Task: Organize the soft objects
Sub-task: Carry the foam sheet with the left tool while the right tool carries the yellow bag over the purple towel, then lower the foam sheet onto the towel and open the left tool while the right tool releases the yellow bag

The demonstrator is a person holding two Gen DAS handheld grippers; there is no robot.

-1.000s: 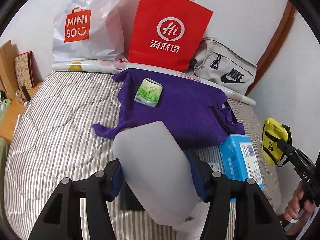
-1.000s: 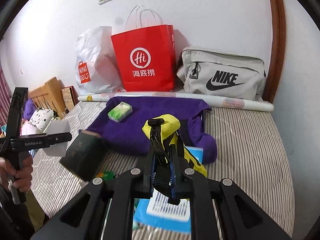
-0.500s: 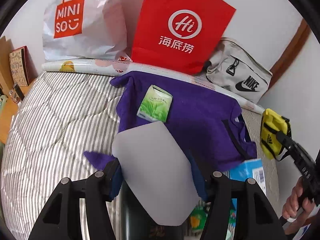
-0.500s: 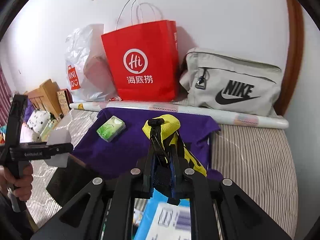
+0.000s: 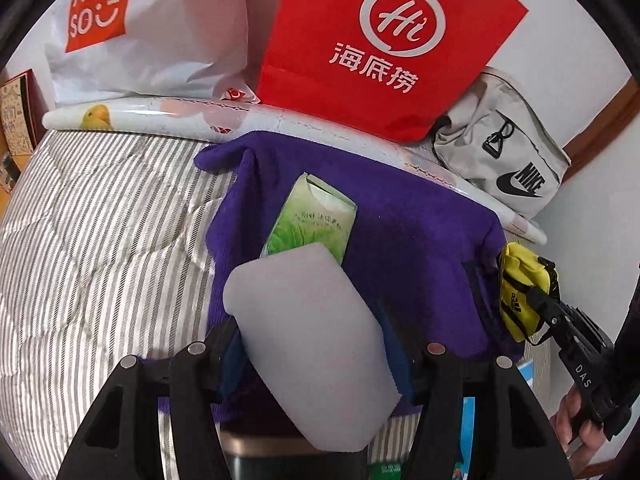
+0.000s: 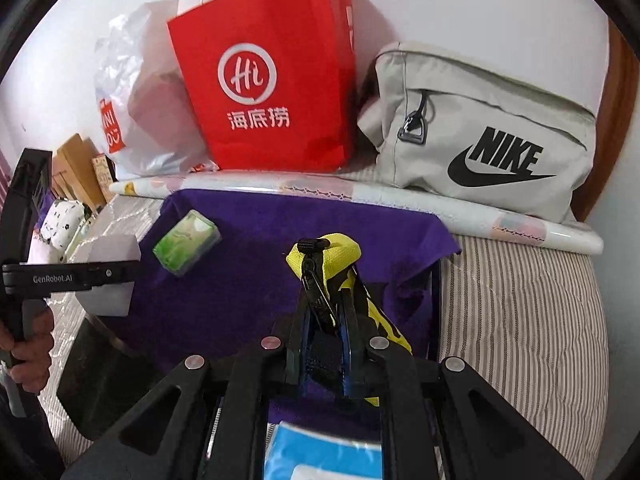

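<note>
My left gripper (image 5: 312, 344) is shut on a grey-white foam block (image 5: 308, 344) and holds it above the near edge of a purple garment (image 5: 408, 248) spread on the striped bed. A green tissue pack (image 5: 312, 220) lies on the garment just beyond the block. My right gripper (image 6: 324, 344) is shut on a yellow pouch with black straps (image 6: 332, 256), held above the garment (image 6: 260, 264). The tissue pack (image 6: 187, 242) and the foam block (image 6: 106, 280) also show at left in the right wrist view. The yellow pouch (image 5: 520, 296) shows at right in the left wrist view.
A red paper bag (image 6: 272, 92), a white Miniso plastic bag (image 5: 132, 28) and a grey Nike bag (image 6: 488, 136) stand against the wall behind a rolled sheet (image 6: 400, 196). A blue box (image 6: 320, 456) and a dark object (image 6: 100, 376) lie near me on the striped quilt (image 5: 88, 248).
Both grippers have moved forward over the bed toward the bags. The garment, tissue pack and bags look larger and closer. Both grips are unchanged.
</note>
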